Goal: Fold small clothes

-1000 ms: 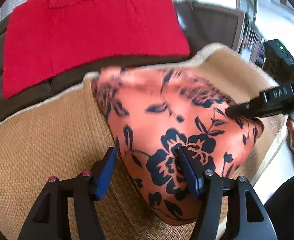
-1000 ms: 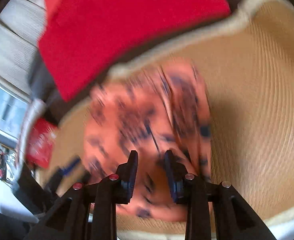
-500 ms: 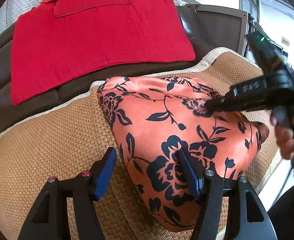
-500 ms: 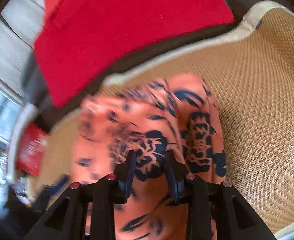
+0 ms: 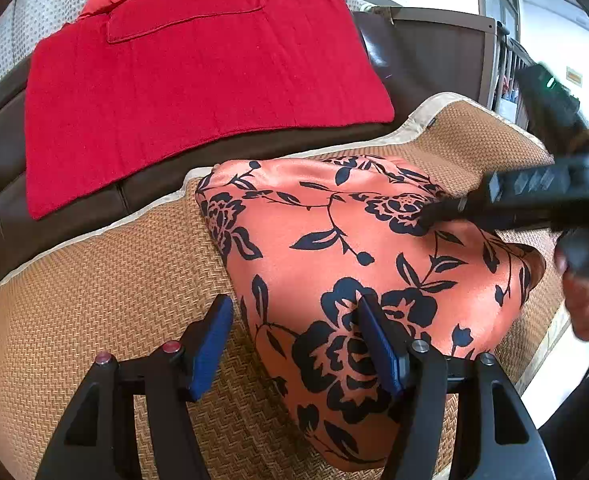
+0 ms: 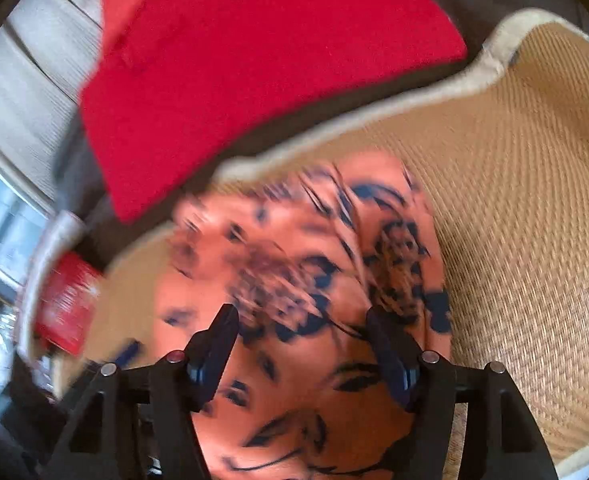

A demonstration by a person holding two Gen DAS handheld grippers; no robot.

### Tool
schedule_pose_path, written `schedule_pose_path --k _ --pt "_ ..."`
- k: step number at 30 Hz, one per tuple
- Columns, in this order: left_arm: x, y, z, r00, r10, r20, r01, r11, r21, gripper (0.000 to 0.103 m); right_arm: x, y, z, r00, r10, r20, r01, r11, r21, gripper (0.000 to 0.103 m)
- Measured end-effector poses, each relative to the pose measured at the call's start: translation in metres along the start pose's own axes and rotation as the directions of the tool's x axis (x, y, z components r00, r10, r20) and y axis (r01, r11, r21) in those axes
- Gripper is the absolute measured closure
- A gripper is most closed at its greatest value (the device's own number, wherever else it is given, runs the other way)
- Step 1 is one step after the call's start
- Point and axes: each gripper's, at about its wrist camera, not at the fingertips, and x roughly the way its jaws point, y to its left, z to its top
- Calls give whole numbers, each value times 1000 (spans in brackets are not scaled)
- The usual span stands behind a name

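An orange satin garment with black flower print (image 5: 334,248) lies folded on a woven straw mat (image 5: 106,280). My left gripper (image 5: 294,340) is open and empty over the garment's near left edge, one finger on the mat side, one over the cloth. My right gripper (image 6: 302,340) is open above the garment (image 6: 294,288), which is blurred in its view. In the left wrist view the right gripper (image 5: 438,216) reaches in from the right, its tip at the cloth's far right part.
A red towel (image 5: 198,80) is draped over the dark brown sofa back (image 5: 434,56) behind the mat; it also shows in the right wrist view (image 6: 254,60). The mat's cream edge (image 6: 374,120) runs along the seat. A red packet (image 6: 66,304) lies at the left.
My right gripper has opened wide and moved over the cloth; its view is blurred. The left gripper has stayed open in place.
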Motion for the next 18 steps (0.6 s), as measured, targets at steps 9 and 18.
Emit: schedule_pose_path --k 9,18 --pt "-3 -1 7 1000 4 24 -4 1000 -12 36 -35 -9 5 989 54 135 -58 998 28 33" --pt "-2 -2 9 999 3 34 -2 1000 -20 34 -45 -31 8 985 31 170 -46 995 86 33"
